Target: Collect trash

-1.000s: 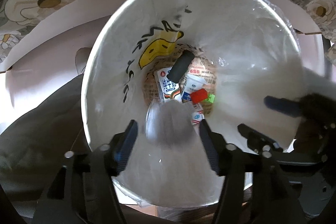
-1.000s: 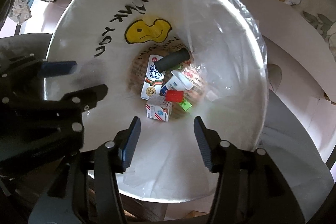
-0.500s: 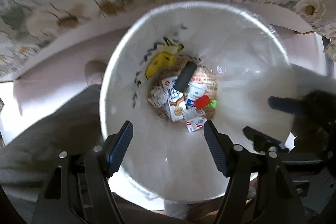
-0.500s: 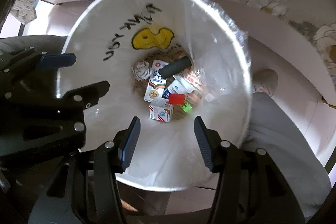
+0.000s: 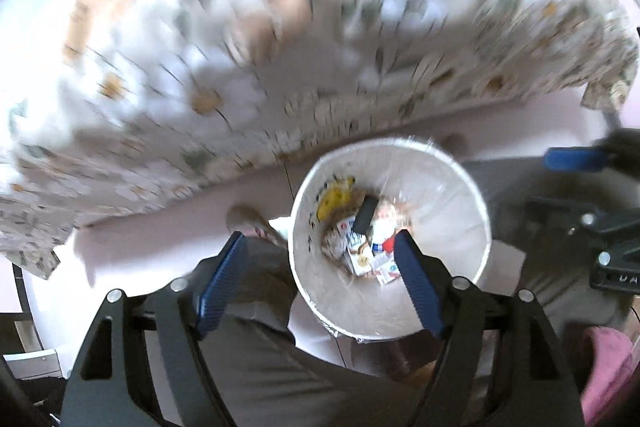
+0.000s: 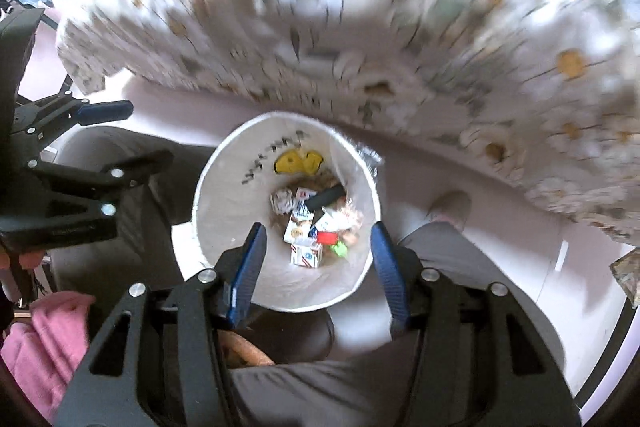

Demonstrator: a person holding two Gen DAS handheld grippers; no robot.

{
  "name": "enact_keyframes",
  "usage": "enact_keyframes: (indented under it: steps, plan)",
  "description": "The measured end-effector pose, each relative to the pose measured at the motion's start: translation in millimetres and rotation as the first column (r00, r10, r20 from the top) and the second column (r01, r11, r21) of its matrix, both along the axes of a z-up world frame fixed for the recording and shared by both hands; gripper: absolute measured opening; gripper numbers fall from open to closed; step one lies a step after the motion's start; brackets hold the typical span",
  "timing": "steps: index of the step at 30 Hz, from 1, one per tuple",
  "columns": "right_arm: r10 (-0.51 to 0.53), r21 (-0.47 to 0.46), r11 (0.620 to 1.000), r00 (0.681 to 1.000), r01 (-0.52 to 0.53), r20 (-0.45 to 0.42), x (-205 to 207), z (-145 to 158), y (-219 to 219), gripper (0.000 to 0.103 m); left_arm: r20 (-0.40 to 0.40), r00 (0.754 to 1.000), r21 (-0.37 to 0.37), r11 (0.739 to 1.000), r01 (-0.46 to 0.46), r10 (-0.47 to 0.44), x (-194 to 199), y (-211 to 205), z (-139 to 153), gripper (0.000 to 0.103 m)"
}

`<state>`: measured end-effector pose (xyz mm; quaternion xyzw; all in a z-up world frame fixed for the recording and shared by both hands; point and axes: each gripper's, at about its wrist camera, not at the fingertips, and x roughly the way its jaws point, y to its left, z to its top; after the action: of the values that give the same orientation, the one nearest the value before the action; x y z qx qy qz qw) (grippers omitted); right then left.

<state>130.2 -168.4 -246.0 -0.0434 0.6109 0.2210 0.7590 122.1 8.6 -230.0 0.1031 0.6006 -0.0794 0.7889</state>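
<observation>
My left tool (image 5: 320,283), jaws wide & just been opening, nothing betw. them; my right tool (image 6: 316,267) also apart, empty. Both above white bin (image 6: 224,227), w/ cartons (image 6: 300,223), black tube (image 6: 326,197), crumpled paper (image 6: 280,203) at bottom, well below.

Both grippers (image 5: 320,283) higher above bin (image 5: 440,307)
</observation>
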Motion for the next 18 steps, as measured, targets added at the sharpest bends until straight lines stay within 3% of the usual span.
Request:
enact_keyframes:
  steps: [10, 12, 18]
  plan:
    - [-0.077, 0.062, 0.996, 0.977, 0.066, 0.197, -60, 98, -20, 0.058, 0.18, 0.983, -0.067, 0.997, 0.041, -0.029, -59, -11, 92, 0.083]
    - [-0.114, 0.089, 0.992, 0.96, 0.094, 0.256, -72, 120, -25, 0.071, 0.23, 0.973, -0.068, 0.997, 0.043, -0.026, -71, -11, 107, 0.085]
    - [-0.161, 0.111, 0.986, 0.879, 0.124, 0.449, -113, 175, -35, 0.077, 0.364, 0.931, -0.051, 0.997, 0.055, -0.033, -106, -8, 152, 0.091]
